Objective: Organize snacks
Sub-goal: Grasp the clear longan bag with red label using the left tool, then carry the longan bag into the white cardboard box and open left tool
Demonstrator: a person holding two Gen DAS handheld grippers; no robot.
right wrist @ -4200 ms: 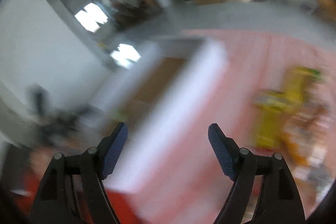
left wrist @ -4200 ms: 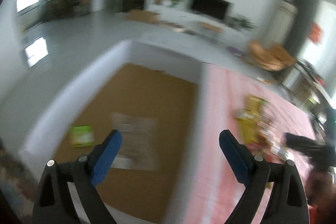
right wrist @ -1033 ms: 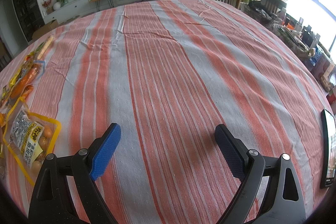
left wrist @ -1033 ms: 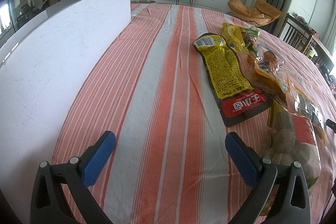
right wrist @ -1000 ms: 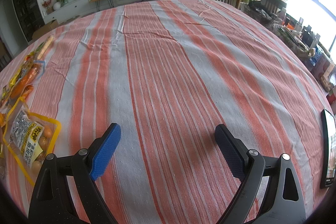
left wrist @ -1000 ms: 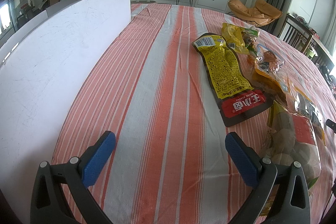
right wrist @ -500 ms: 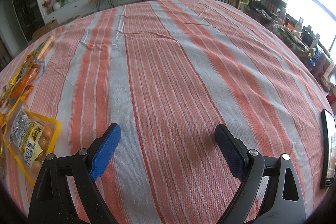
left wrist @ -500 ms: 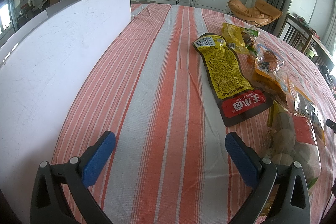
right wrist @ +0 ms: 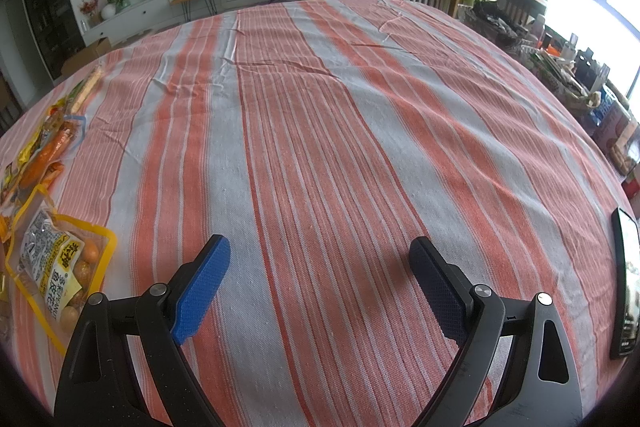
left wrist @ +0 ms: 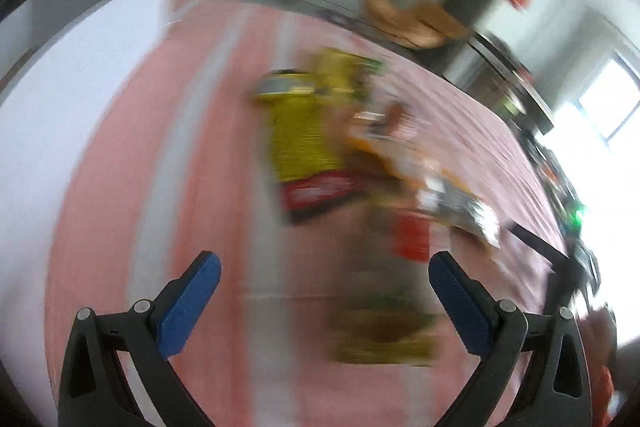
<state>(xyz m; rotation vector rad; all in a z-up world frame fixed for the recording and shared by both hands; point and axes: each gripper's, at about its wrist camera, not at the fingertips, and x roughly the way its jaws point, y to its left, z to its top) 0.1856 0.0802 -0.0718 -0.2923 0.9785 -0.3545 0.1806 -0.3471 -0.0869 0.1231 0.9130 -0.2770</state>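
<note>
Above the striped tabletop [right wrist: 320, 147] both the left gripper [left wrist: 324, 279] and right gripper [right wrist: 320, 267] are held spread, empty; snack packets [left wrist: 308, 143] are seen blurred ahead of the left one.

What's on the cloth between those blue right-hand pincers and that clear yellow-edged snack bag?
Nothing: the right wrist view shows only bare striped tablecloth between the right gripper and the yellow-edged snack bag.

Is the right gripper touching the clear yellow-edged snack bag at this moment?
Apart. In the right wrist view the right gripper is open over bare striped tablecloth; the yellow-edged snack bag lies left of its fingers with cloth between.
</note>
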